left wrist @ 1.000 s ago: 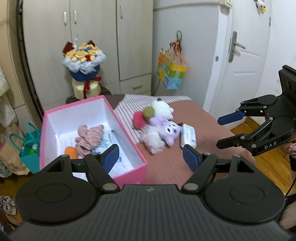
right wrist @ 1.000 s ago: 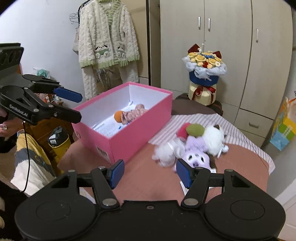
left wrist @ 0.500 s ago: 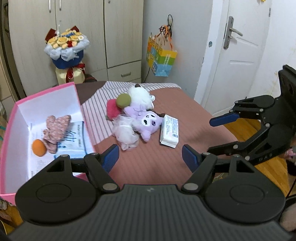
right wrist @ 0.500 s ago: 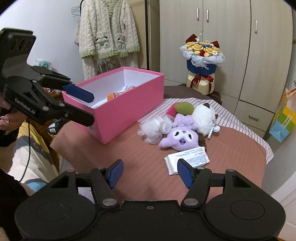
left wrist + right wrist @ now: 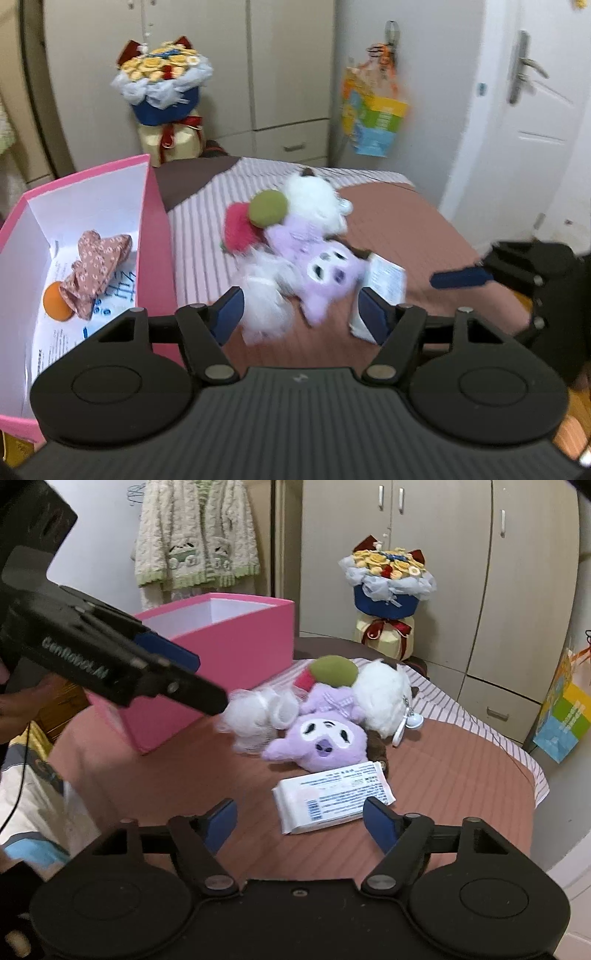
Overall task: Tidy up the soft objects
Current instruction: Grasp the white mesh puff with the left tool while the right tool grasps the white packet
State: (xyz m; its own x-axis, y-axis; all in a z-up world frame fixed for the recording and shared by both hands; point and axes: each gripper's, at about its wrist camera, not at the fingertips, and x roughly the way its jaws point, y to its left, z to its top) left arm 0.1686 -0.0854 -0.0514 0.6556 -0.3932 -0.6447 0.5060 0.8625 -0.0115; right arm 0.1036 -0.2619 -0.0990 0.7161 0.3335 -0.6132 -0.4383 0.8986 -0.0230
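Right wrist: tissue pack point(image 5: 332, 797) between spread tongs point(image 5: 300, 825).

Blurred toys, cropped box, hidden gripper parts

In the left wrist view the white fluffy toy point(image 5: 264, 302), purple plush point(image 5: 325, 275) and wipes pack point(image 5: 386, 280) are smeared by motion blur, and the pack's print is unreadable; the left gripper's point(image 5: 301, 312) fingers cover part of the fluffy toy and the pack. The pink box point(image 5: 157, 236) is cut by the left edge. In the right wrist view the box's inside is hidden behind its wall point(image 5: 236, 642), and a dark brown thing point(image 5: 376, 746) lies mostly under the plush.
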